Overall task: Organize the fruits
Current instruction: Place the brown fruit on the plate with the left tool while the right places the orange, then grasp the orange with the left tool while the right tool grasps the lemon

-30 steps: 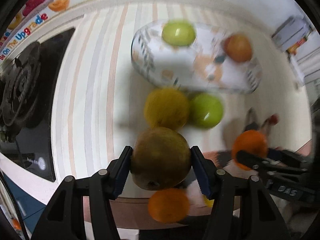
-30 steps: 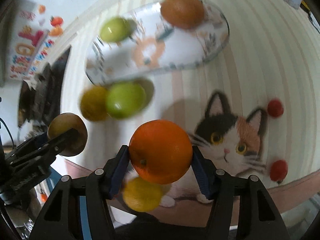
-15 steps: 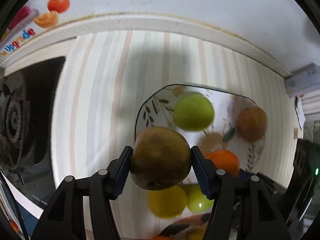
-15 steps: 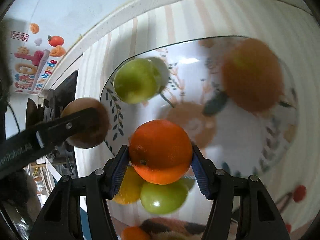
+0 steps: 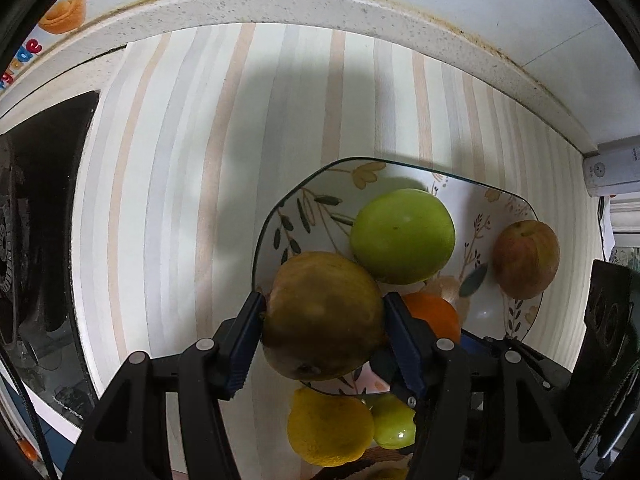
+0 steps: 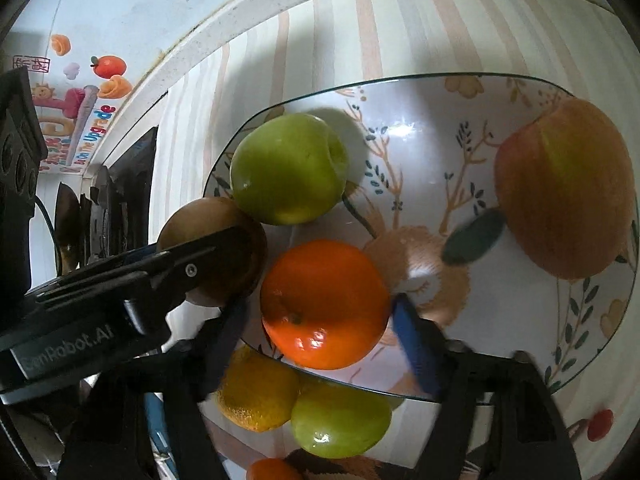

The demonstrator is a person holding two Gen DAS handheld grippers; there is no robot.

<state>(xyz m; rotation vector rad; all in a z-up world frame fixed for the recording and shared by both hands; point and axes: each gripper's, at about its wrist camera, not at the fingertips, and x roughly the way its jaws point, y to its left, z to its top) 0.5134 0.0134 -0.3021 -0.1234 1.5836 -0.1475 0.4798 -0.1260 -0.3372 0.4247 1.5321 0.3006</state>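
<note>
My left gripper (image 5: 324, 314) is shut on a brown pear (image 5: 322, 314) and holds it over the near-left rim of the patterned plate (image 5: 304, 208). My right gripper (image 6: 324, 308) is around an orange (image 6: 324, 304) low over the plate (image 6: 420, 140); its jaws stand slightly apart from the fruit. A green apple (image 5: 402, 236) and a reddish apple (image 5: 526, 258) lie on the plate. The pear (image 6: 212, 248), green apple (image 6: 288, 168) and reddish apple (image 6: 564, 188) also show in the right wrist view.
A lemon (image 5: 330, 426) and a second green apple (image 5: 394, 420) lie on the striped mat (image 5: 180, 200) in front of the plate. A black stove (image 5: 36, 220) is at the left. The counter's back edge (image 5: 320, 4) meets the wall.
Both grippers moved forward and down over the plate with their fruit. The right jaws look slightly wider around the orange than before.
</note>
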